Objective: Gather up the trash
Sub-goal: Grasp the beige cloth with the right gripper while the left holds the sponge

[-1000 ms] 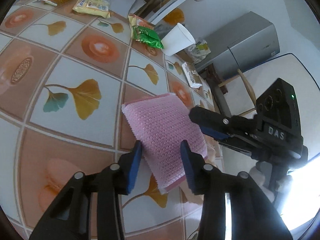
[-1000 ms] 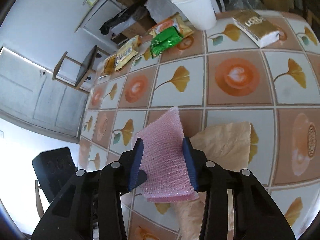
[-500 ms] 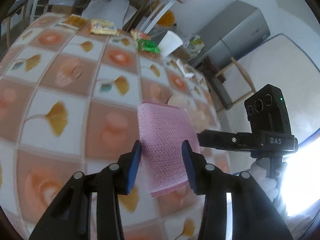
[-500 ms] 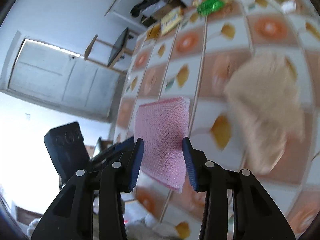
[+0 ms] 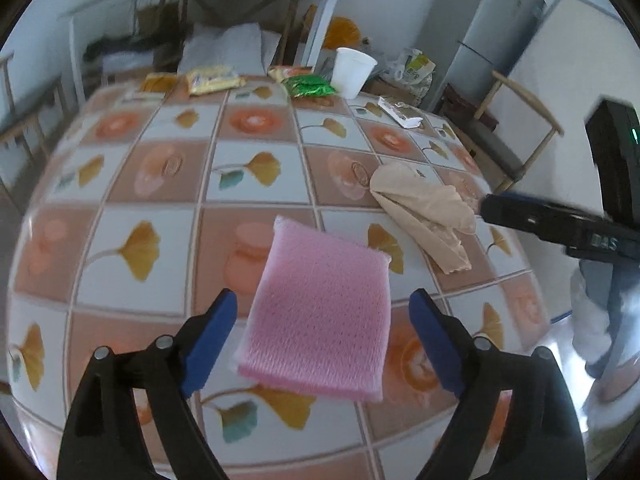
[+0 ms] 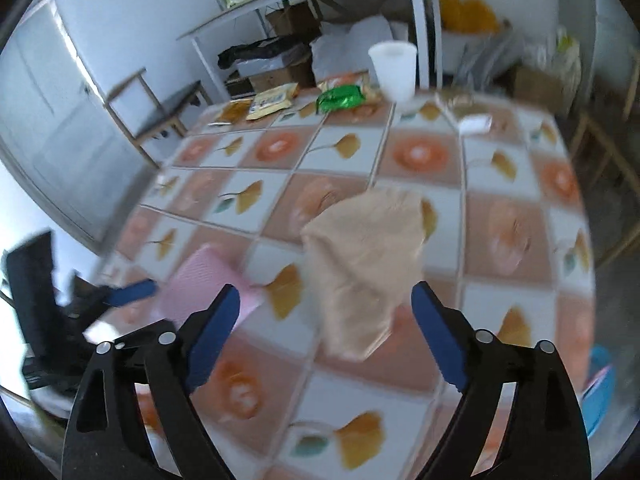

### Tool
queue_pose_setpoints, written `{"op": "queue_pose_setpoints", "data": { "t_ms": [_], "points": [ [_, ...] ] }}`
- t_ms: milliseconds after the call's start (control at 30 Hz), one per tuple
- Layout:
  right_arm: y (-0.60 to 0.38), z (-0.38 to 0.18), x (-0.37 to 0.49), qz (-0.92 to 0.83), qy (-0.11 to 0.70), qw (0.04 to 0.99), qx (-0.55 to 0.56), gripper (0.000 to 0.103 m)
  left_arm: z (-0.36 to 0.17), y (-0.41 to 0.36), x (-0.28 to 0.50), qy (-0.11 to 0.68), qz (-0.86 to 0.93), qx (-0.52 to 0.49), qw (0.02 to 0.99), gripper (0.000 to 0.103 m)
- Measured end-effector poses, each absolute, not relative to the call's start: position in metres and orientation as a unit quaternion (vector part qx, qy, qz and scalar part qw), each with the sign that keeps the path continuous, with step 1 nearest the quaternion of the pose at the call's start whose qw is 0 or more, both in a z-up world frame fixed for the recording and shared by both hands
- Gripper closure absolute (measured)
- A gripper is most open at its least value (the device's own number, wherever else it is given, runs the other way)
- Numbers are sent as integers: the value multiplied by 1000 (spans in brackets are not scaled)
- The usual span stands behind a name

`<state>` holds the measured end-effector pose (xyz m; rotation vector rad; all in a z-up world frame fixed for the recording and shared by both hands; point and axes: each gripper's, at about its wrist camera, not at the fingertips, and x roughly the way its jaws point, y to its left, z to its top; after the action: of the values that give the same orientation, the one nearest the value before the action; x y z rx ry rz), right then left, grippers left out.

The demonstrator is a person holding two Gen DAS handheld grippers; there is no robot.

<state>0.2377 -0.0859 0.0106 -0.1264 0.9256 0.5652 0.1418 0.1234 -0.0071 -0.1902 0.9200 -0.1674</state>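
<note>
Tiled table (image 5: 256, 184) carries pink foam sheet (image 5: 320, 316); left gripper (image 5: 324, 320) and right gripper (image 6: 326, 312) have just been opening wide, gripping nothing.

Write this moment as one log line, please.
left hand-held gripper: open, just released | right hand-held gripper: open | pink pad: on table

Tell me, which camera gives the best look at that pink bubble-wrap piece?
The left wrist view: the pink bubble-wrap piece sits whole and fairly sharp, centred ahead of the open fingers. The right wrist view catches only a blurred corner at lower left.
</note>
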Motion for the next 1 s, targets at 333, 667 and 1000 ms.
{"op": "queue_pose_setpoints", "data": {
  "t_ms": [333, 667, 1000],
  "points": [
    [-73, -35, 265, 297, 456, 828, -136, 14, -28, 107, 167, 451, -89, -19, 888, 16],
    [-89, -44, 266, 246, 463, 841, -129, 59, -43, 103, 175, 463, -71, 8, 883, 18],
    [-140, -40, 235, 216, 498, 839, -38, 96, -41, 105, 156, 460, -68, 0, 885, 24]
  ]
}}
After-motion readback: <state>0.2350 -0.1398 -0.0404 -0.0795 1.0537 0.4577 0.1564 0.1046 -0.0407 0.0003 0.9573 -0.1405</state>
